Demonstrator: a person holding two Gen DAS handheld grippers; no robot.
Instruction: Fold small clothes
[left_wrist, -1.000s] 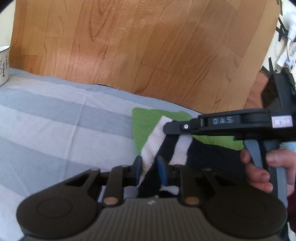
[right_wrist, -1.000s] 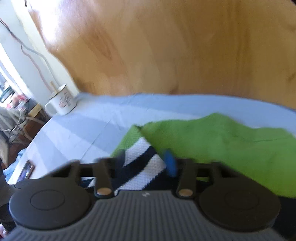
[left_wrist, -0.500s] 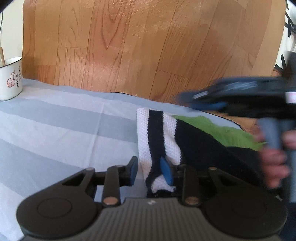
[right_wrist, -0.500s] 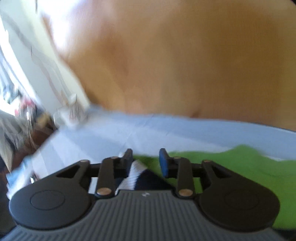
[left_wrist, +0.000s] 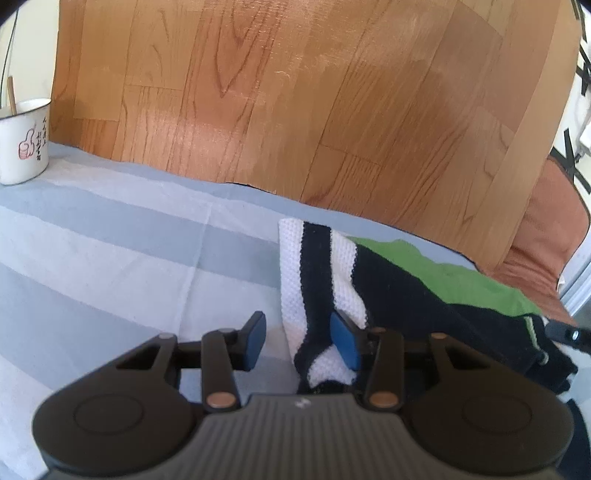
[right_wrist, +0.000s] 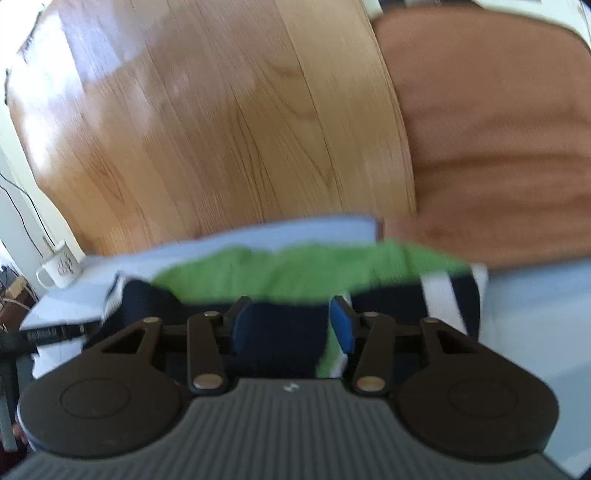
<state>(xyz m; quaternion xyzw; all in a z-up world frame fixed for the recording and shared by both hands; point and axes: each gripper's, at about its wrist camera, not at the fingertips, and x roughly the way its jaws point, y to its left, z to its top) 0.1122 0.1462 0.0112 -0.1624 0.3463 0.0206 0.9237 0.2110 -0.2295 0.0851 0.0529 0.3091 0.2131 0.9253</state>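
A small knitted garment (left_wrist: 399, 280), black with white stripes and a green part (right_wrist: 280, 269), lies folded on the striped sheet (left_wrist: 110, 258). Its white-and-black end (left_wrist: 317, 280) reaches between the jaws of my left gripper (left_wrist: 299, 341), which are opening. The cloth leans on the right pad and the left pad stands clear of it. My right gripper (right_wrist: 291, 326) hovers over the black middle of the garment, its jaws opening with nothing pinched. Its tip (left_wrist: 569, 334) shows at the right edge of the left wrist view.
A white enamel mug (left_wrist: 24, 142) stands at the sheet's far left corner, against a wood-grain panel (left_wrist: 295, 110). An orange-brown cushion (right_wrist: 498, 147) lies past the garment's right end. The left half of the sheet is bare.
Both grippers let go of the striped end, which now lies folded over onto the garment. The right gripper swung off to the right along the garment. Both sets of jaws widened.
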